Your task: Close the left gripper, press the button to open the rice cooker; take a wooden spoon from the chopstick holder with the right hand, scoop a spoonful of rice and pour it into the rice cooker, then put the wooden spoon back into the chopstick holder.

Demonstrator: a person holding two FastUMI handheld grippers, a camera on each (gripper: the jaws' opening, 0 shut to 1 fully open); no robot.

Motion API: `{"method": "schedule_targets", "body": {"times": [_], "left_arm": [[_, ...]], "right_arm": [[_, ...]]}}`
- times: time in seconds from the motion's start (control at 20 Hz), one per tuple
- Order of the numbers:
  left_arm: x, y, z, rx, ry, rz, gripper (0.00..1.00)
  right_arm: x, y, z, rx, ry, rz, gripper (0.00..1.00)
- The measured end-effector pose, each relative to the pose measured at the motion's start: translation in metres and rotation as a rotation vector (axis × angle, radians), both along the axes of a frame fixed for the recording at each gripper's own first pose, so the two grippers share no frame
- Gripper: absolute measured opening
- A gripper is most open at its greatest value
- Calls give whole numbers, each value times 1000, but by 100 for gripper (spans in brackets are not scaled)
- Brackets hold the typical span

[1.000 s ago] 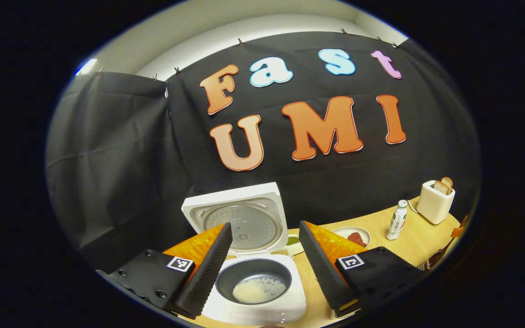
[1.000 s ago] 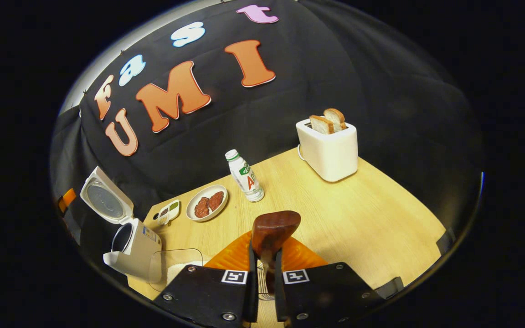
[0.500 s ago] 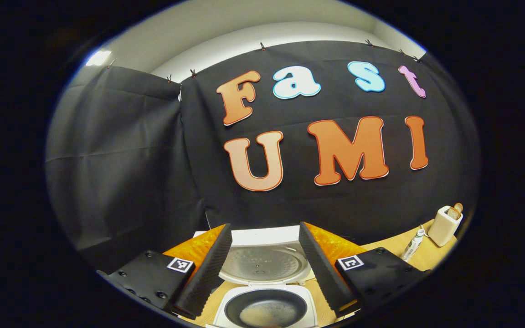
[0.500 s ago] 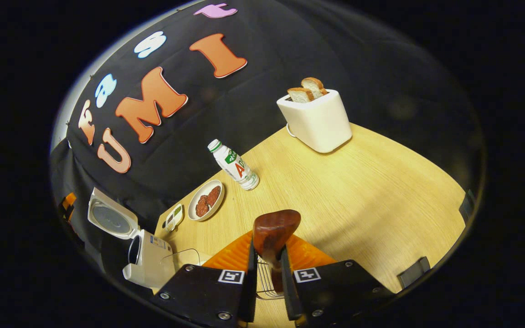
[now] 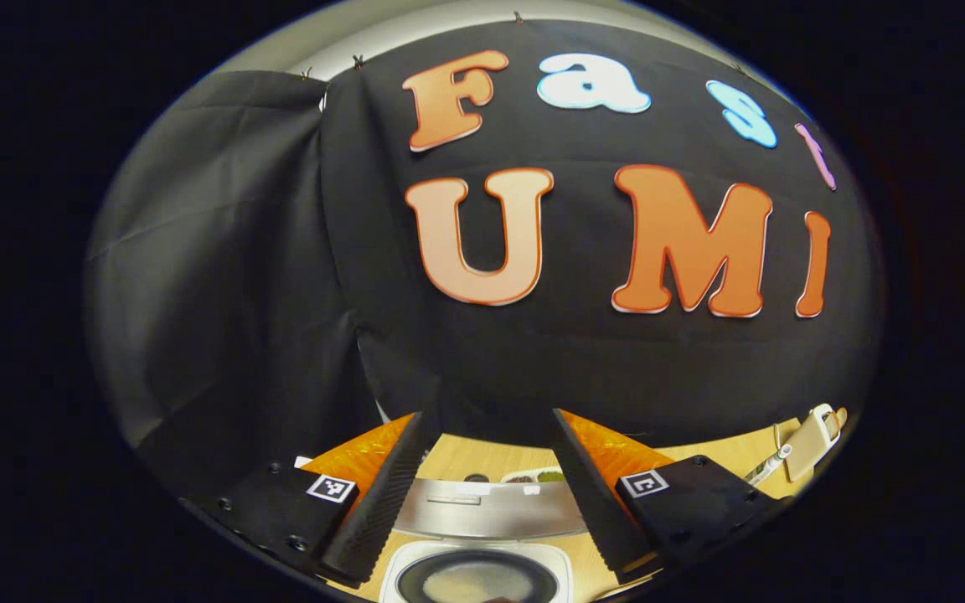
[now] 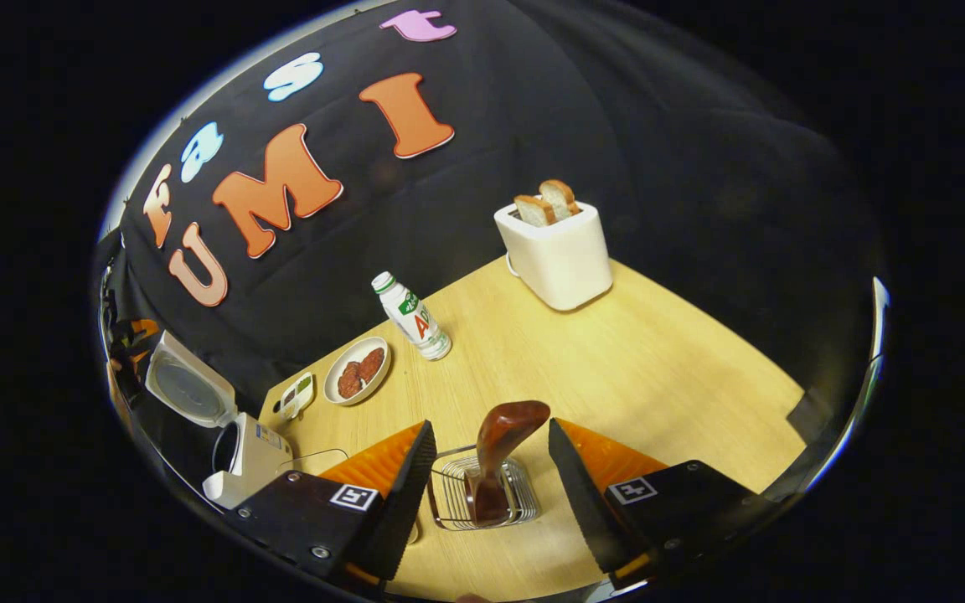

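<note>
The right gripper (image 6: pixel 487 469) hangs over a light wooden table (image 6: pixel 658 377) with its fingers spread wide and nothing between them touching the pads. Between the open fingers, lower down, a wooden spoon (image 6: pixel 499 448) stands in a wire chopstick holder (image 6: pixel 482 498), its dark bowl tilted up and to the right above the rim. Nothing lies between the gripper and the holder.

To the left in the right gripper view, a white rice cooker (image 6: pixel 244 456) sits at the table's edge with its lid (image 6: pixel 185 389) raised. A clear container (image 6: pixel 315 459) shows partly just beside it, behind the gripper body. Farther back along the black cloth wall stand a small seasoning dish (image 6: pixel 294 394), a plate of reddish-brown pieces (image 6: pixel 357 381), a plastic drink bottle (image 6: pixel 412 316) and a white toaster (image 6: pixel 556 255) with two bread slices (image 6: pixel 546 201) poking out of it.

In the left gripper view, the left gripper (image 5: pixel 487 481) is held with its fingers also spread apart, empty. Below and between them lies the open cooker's dark inner pot (image 5: pixel 478 582) with pale rice at its bottom, the raised lid seen nearly edge-on above it. The toaster and bottle show small at the far right.
</note>
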State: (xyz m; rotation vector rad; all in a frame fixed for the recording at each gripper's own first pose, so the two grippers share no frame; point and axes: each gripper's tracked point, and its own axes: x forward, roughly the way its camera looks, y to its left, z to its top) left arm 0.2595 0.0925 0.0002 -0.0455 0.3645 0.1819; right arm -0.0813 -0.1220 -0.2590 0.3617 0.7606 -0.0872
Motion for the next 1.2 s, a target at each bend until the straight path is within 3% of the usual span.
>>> {"method": "schedule_targets", "body": {"times": [0.05, 0.25, 0.35, 0.45, 0.7, 0.85, 1.2], "left_arm": [[2, -3, -8, -40, 49, -3, 95], [1, -4, -19, 15, 146, -17, 98], [-8, -18, -30, -37, 221, -56, 95], [-32, -27, -43, -71, 320, -57, 96], [-93, -46, -75, -202, 438, -103, 100], [-122, -42, -107, -249, 520, -78, 96], [-179, -50, -186, -328, 698, -50, 94]], "right_arm": [[2, 3, 10, -21, -11, -1, 86], [8, 6, 38, -45, -57, 8, 86], [16, 12, 44, -52, -81, 20, 86], [25, 26, 47, -38, -97, 40, 86], [44, 66, 42, -20, -103, 146, 86], [50, 99, 41, 34, -102, 218, 86], [55, 131, 33, 15, -98, 339, 86]]}}
